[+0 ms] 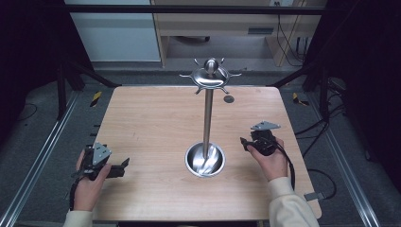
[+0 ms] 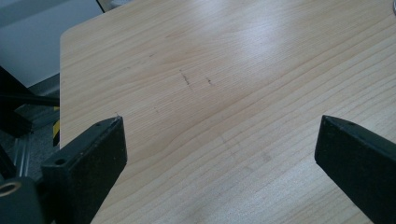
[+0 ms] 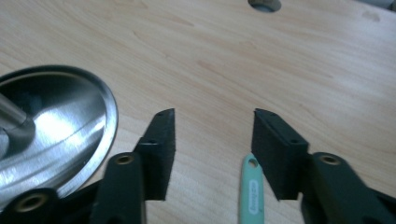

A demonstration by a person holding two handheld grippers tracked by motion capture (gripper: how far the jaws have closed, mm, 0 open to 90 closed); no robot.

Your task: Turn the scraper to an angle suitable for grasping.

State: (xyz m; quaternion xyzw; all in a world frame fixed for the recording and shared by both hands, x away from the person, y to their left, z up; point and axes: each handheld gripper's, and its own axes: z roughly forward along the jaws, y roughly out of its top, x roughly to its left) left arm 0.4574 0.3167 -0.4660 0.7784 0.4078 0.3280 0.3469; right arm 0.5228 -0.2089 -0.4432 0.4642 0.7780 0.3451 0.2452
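text | green handle (image 3: 251,191) — embossed lettering, too blurred to read

- A wooden table (image 1: 142,123) is sitting under soft overhead light.
- Grey floor (image 1: 38,137) is showing around it.
- A pale desk (image 1: 222,23) is standing at the far wall.
- Dark frame bars (image 1: 189,9) are crossing above.
- Cables (image 1: 288,38) are hanging by the desk.

Mint-green handle (image 3: 251,191) runs off the bottom edge between the right gripper (image 3: 214,135) jaws, so its working end is unseen. Steel stand's dish base (image 3: 56,135) is cut by the left edge. Dark table hole (image 3: 265,4) is clipped at top.
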